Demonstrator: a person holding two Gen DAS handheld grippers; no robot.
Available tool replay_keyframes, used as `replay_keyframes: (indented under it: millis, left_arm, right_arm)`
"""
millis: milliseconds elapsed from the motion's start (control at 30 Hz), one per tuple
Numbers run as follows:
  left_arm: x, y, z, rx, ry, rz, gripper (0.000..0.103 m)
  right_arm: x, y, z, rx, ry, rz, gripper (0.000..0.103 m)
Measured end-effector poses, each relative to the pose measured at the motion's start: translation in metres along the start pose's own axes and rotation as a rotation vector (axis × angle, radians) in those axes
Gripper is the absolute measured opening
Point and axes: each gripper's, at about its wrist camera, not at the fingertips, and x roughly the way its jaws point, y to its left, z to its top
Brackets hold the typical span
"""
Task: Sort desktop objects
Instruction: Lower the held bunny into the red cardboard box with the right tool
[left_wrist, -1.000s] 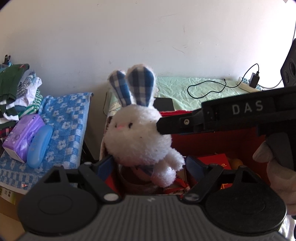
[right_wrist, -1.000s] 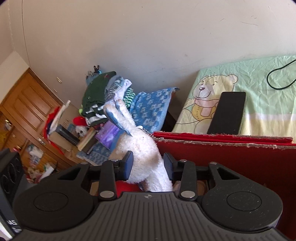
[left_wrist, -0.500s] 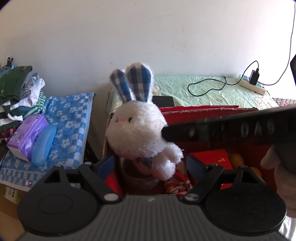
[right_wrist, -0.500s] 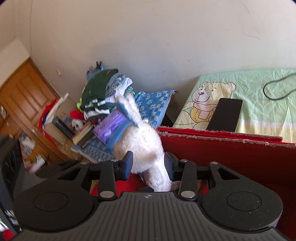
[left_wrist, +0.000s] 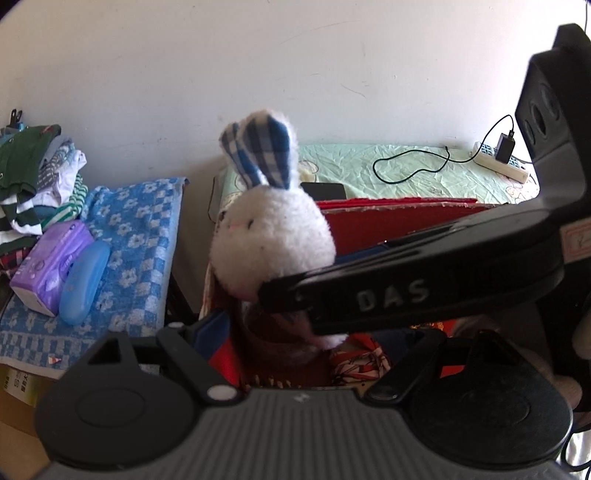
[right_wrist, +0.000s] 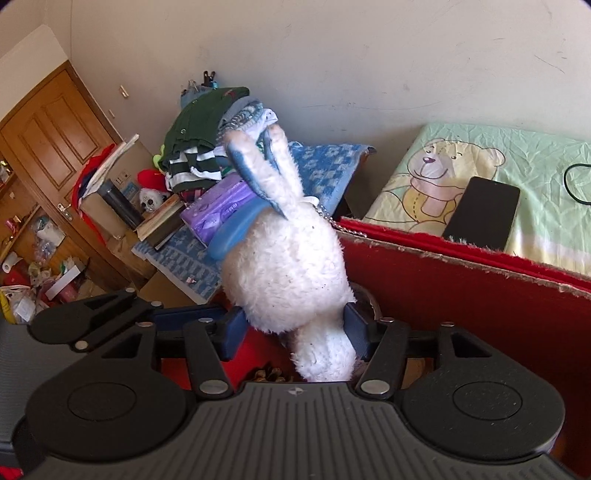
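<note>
A white plush bunny with blue checked ears stands upright in a brown cup inside a red box. From behind, the bunny sits between the pads of my right gripper. Those jaws are opening; the fur looks round and only brushes the pads. In the left wrist view the right gripper reaches in from the right and crosses the bunny's chin. My left gripper stands open around the cup, with red showing beside its left finger. Its right finger is hidden.
A black phone lies on a green bear-print sheet behind the red box wall. A power strip sits far right. On the blue towel at left lie a purple tissue pack, a blue case and piled clothes.
The right gripper's jaws have spread and the bunny's squeezed body has puffed out. The right gripper has swung lower across the left wrist view. The left gripper has stayed put.
</note>
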Motion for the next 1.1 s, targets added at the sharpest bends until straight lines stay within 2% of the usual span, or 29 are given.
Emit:
replay_keyframes:
  millis: [167,333,467,533,633,700,767,833,867,933,1000,1100]
  left_arm:
    - [0.004,-0.001,0.002,-0.004,0.009,0.0,0.086]
    - [-0.001,-0.002,0.002,-0.004,0.003,0.0,0.087]
    - [-0.002,-0.002,0.001,-0.023,0.015,-0.02,0.088]
    - [-0.001,-0.004,-0.001,-0.027,0.02,-0.034,0.089]
    - [0.002,-0.013,-0.003,0.007,0.015,0.0,0.09]
    - [0.004,-0.013,-0.002,0.007,0.02,-0.005,0.09]
    - [0.004,-0.012,-0.002,0.001,0.015,-0.001,0.09]
    - [0.003,-0.01,-0.002,-0.007,0.013,-0.006,0.09]
    - [0.004,-0.009,-0.002,-0.007,0.011,-0.01,0.09]
    - [0.004,-0.01,-0.002,-0.002,0.014,-0.016,0.09]
    - [0.006,-0.013,-0.002,0.004,0.016,-0.018,0.09]
    - [0.008,-0.014,-0.002,0.009,0.021,-0.019,0.089]
  right_arm:
    - [-0.003,-0.016,0.0,0.105,0.019,0.092,0.054]
    - [-0.011,-0.017,0.0,0.146,0.015,0.132,0.045]
    - [-0.009,-0.02,-0.002,0.181,0.101,0.192,0.036]
    - [-0.002,-0.022,-0.004,0.205,0.147,0.205,0.019]
    - [0.005,-0.026,-0.005,0.245,0.148,0.159,0.019]
    - [0.003,-0.029,-0.006,0.274,0.14,0.158,0.019]
    - [-0.006,-0.024,-0.007,0.242,0.119,0.128,0.022]
    - [-0.018,-0.01,-0.007,0.151,0.077,0.058,0.04]
    - [-0.024,-0.004,-0.007,0.108,0.055,0.032,0.045]
    - [-0.031,0.005,-0.005,0.046,-0.005,0.021,0.067]
    - [-0.029,0.011,-0.002,0.002,-0.03,0.012,0.072]
    - [-0.01,0.011,0.001,-0.015,-0.009,-0.039,0.071]
